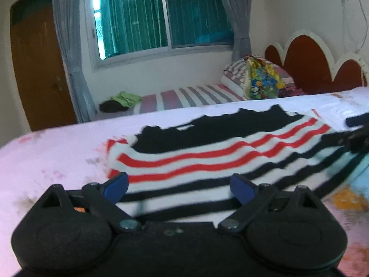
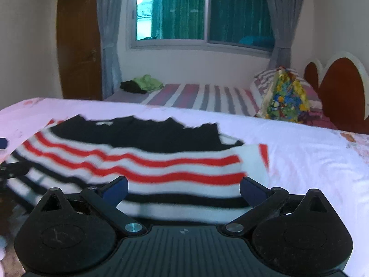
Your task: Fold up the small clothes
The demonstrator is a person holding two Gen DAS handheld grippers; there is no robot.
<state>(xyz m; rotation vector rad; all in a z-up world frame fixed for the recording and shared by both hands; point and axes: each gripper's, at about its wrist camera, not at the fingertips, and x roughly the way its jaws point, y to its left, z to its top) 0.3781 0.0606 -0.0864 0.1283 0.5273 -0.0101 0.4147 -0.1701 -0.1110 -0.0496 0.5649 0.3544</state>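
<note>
A small striped shirt (image 1: 207,157), white with red and black stripes and a black top part, lies flat on the pink bedsheet (image 1: 57,152). My left gripper (image 1: 180,184) is open, its blue fingertips (image 1: 117,184) spread just above the shirt's near hem on the left side. The shirt also shows in the right wrist view (image 2: 150,166). My right gripper (image 2: 184,187) is open over the near hem on the right side. The right gripper's black body shows at the right edge of the left wrist view (image 1: 355,136).
A second bed with a striped sheet (image 2: 203,97) stands behind, with green and dark clothes (image 2: 143,85) and a colourful bag (image 2: 286,97) by striped pillows. A red headboard (image 1: 306,67), a window (image 1: 161,16) and a wooden door (image 1: 39,64) lie beyond.
</note>
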